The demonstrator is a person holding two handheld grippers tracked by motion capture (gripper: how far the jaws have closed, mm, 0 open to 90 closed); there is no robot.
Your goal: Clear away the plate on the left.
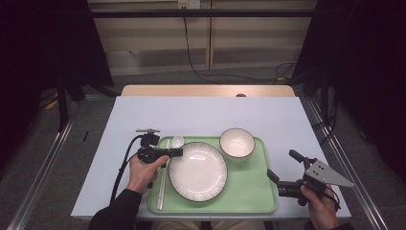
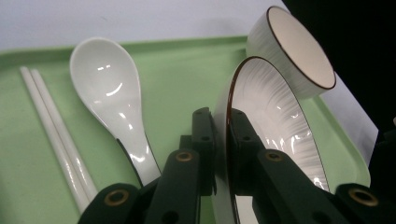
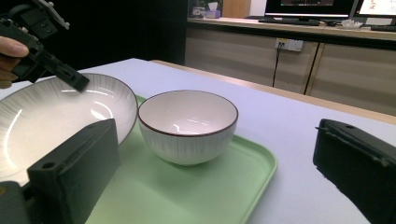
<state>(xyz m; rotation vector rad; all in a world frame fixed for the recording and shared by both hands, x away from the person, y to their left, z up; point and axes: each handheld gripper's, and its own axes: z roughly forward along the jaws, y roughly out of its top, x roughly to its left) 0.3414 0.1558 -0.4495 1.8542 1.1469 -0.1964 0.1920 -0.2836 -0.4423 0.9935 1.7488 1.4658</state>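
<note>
The plate [image 1: 197, 171] is white with fine grey ribbing and a thin dark rim (glossy enough to catch the light). It lies in the middle of the green tray [image 1: 249, 191], its left rim pinched between the closed jaws of the left claw [image 1: 178, 152]. Far right of it on the tray sits a matching bowl [image 1: 237, 142]; at its left lie a white spoon [image 1: 177, 141] and chopsticks [image 1: 162, 187]. The right claw [image 1: 280, 168] hangs open off the tray's right edge, over the table [image 1: 201, 115].

a pale green tray [image 1: 268, 203] is seen on a white table [image 1: 201, 115]. the plate [image 1: 197, 171] and the bowl [image 1: 237, 142] are coloured cream-white, with a thin dark brown rim and fine grey radial lines. the spoon [image 2: 109, 100] and chopsticks [image 2: 56, 140] are plain white. both grippers are black.
</note>
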